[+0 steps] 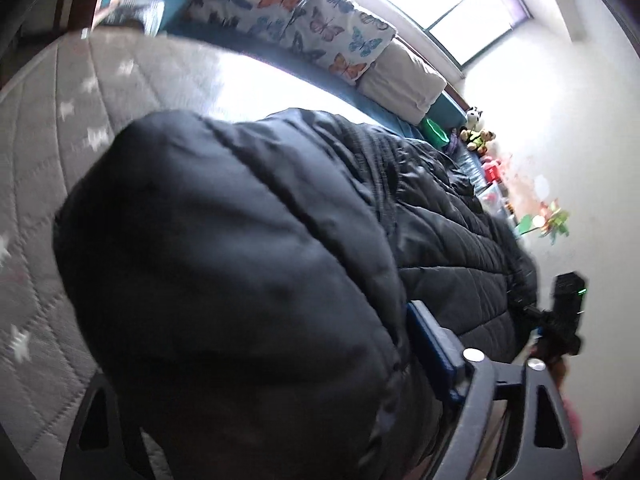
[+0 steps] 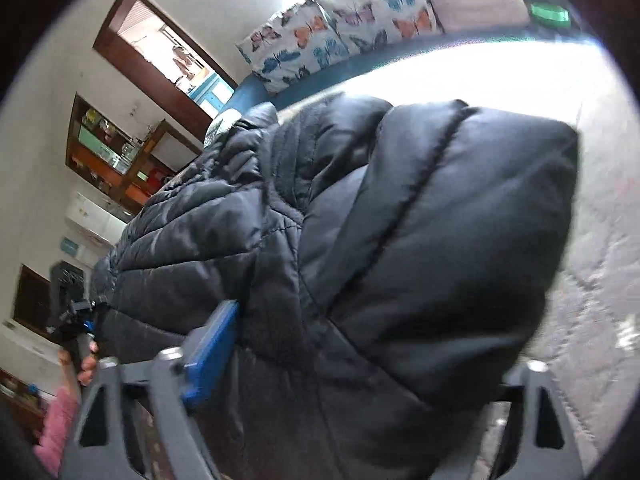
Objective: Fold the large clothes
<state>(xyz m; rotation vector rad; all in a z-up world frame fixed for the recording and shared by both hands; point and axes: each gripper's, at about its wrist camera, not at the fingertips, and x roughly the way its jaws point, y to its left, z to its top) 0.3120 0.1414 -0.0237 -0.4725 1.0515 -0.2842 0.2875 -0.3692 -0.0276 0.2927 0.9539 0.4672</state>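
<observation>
A black quilted puffer jacket (image 1: 248, 248) is held up over a grey quilted bed. It fills most of the left wrist view and most of the right wrist view (image 2: 380, 240). My left gripper (image 1: 360, 360) is shut on the jacket; its blue finger pad (image 1: 430, 340) presses the fabric, and the other finger is hidden under it. My right gripper (image 2: 320, 360) is shut on the jacket too, with its blue finger pad (image 2: 212, 348) showing at the left. Each gripper appears small in the other's view, the right one (image 1: 560, 320) and the left one (image 2: 76, 320).
The grey star-patterned bedspread (image 1: 60, 152) lies below the jacket. Butterfly pillows (image 1: 296, 16) and a white pillow (image 1: 404, 84) line the bed's far side. Soft toys (image 1: 478, 136) sit by the wall. Shelves (image 2: 116, 156) and a doorway (image 2: 168, 56) stand at the left.
</observation>
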